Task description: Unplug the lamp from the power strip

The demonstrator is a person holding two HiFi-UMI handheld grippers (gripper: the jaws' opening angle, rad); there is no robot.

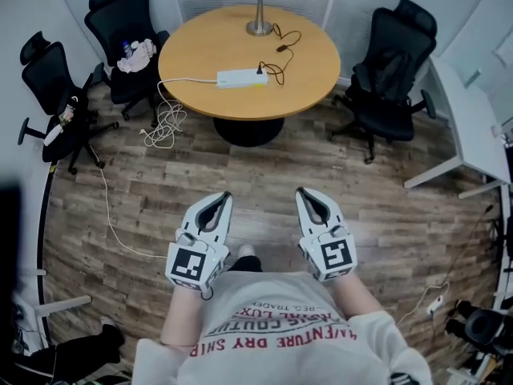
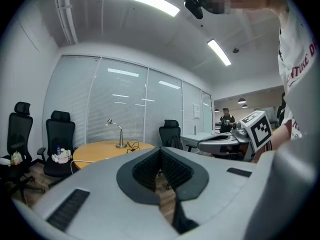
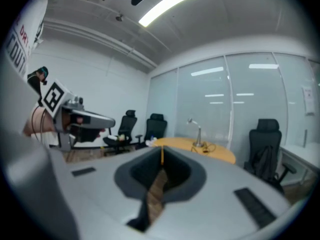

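The left gripper [image 1: 223,199] and right gripper [image 1: 303,192] are both pressed together and empty, well apart from the round bench [image 1: 200,50]. There the lamp [image 1: 257,13] stands behind the power strip [image 1: 239,78], and its cord [image 1: 280,58] reaches the strip's right end.

White power strip [image 1: 241,78]; silver lamp [image 1: 259,27]

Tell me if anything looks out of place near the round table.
A white cable from the power strip drops off the table into a loose tangle on the floor. A chair holds a bottle and crumpled cloth.
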